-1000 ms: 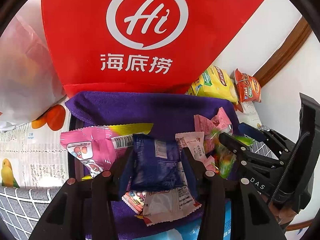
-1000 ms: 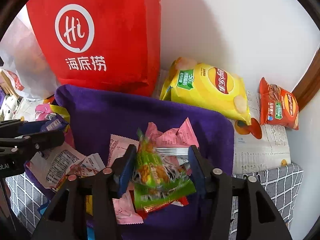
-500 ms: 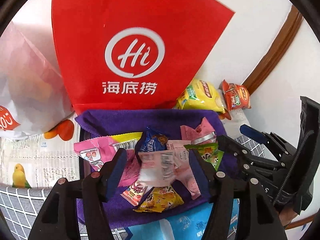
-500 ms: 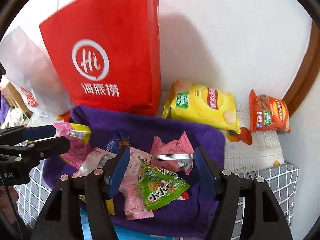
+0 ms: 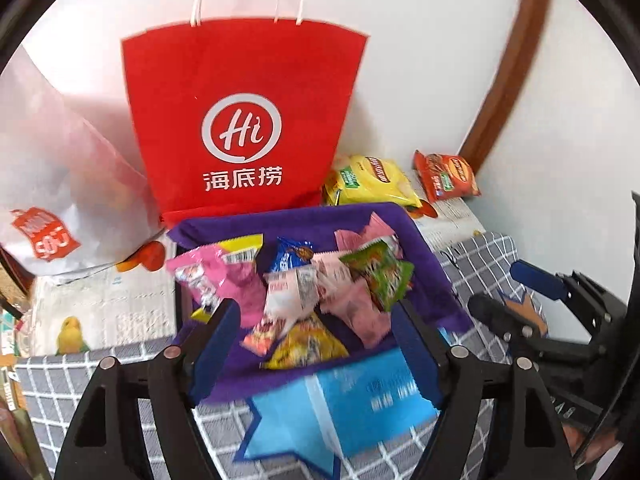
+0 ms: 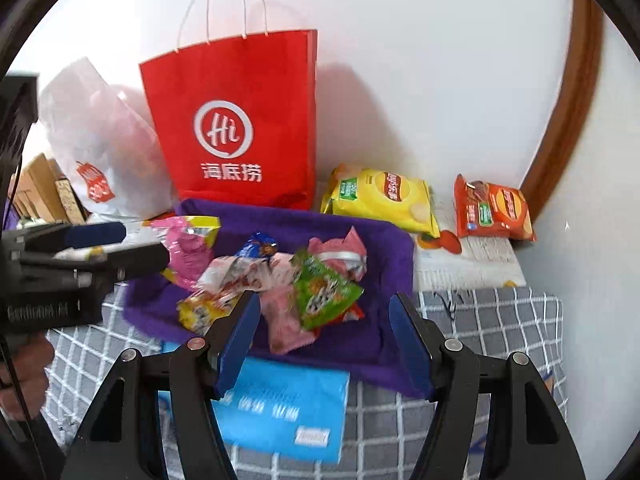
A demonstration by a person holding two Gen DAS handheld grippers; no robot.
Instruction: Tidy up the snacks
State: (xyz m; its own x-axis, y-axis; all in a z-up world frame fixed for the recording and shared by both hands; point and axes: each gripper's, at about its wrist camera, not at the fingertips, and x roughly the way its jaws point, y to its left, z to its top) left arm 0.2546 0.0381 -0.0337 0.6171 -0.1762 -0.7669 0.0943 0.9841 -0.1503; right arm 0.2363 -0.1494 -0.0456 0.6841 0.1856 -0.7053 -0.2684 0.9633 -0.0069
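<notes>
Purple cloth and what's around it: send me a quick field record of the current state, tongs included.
surface: purple cloth on grey checked cover
pile on cloth: green packet, pink packet, blue packet, yellow packet, mixed with other small ones
behind cloth: red paper bag, upright
right of bag: yellow chip bag, orange-red snack bag, both off the cloth
front edge: light blue pack, partly under the cloth
left tongs: open, empty
right tongs: open, empty
</notes>
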